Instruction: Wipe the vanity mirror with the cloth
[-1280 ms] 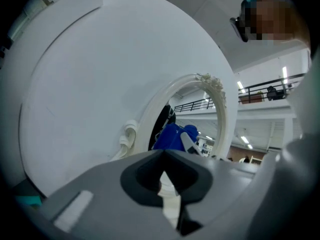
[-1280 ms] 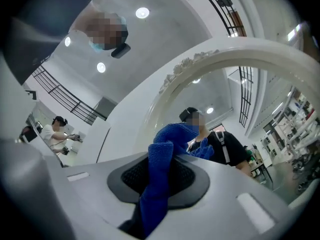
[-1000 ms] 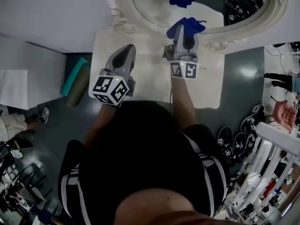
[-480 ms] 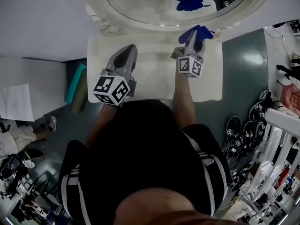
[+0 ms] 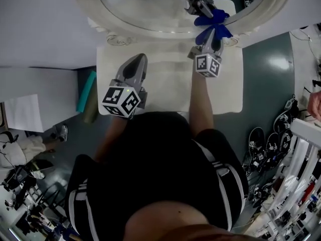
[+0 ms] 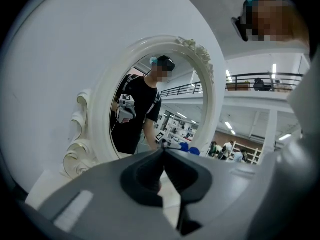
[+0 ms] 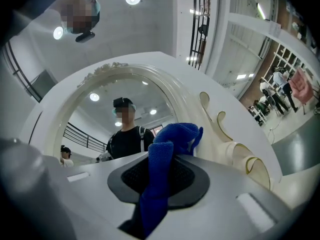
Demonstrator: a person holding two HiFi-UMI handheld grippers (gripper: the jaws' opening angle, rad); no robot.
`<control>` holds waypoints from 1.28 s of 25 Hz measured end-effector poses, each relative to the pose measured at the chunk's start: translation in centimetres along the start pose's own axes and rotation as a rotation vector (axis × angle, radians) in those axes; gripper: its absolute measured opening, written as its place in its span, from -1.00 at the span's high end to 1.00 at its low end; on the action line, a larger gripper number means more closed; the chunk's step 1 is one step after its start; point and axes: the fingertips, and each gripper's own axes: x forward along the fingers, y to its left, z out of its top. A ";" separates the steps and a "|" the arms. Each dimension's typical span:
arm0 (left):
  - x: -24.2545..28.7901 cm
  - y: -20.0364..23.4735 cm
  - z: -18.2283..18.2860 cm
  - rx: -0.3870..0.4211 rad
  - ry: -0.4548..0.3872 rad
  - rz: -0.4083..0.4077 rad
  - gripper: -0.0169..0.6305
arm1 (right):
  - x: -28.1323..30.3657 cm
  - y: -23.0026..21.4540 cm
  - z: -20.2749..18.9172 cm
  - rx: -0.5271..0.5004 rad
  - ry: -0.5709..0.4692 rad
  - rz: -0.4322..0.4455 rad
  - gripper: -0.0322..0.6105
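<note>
The oval vanity mirror in its carved white frame stands at the back of a white table. My right gripper is shut on a blue cloth, which is held against the lower right rim of the mirror, and its reflection shows just above. In the right gripper view the cloth is pinched between the jaws of the right gripper, close to the glass. My left gripper hovers over the table's left half, shut and empty, pointing at the mirror.
A teal rolled mat lies on the floor left of the table. Several shoes and a white rack crowd the floor at the right. A plain white wall rises behind the mirror.
My right gripper has carried the blue cloth forward and rightward, from above the table up to the mirror's lower right rim. The left gripper has held its place.
</note>
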 end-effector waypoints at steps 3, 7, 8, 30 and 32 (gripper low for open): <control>0.4 0.6 0.2 -0.002 -0.001 0.010 0.91 | 0.5 0.2 -0.3 0.002 0.001 0.006 0.67; 0.9 0.8 0.5 -0.005 -0.001 0.009 0.91 | 1.0 0.6 -0.3 0.020 -0.006 0.000 0.67; 1.0 0.8 0.5 -0.007 0.000 0.008 0.91 | 1.1 0.6 -0.3 0.035 -0.009 -0.002 0.67; -1.9 3.4 0.7 -0.034 -0.016 0.045 0.91 | 0.9 9.3 -1.6 0.049 0.008 0.182 0.69; -2.5 3.7 0.9 -0.038 -0.023 0.055 0.91 | 0.7 11.4 -2.0 0.039 0.021 0.231 0.69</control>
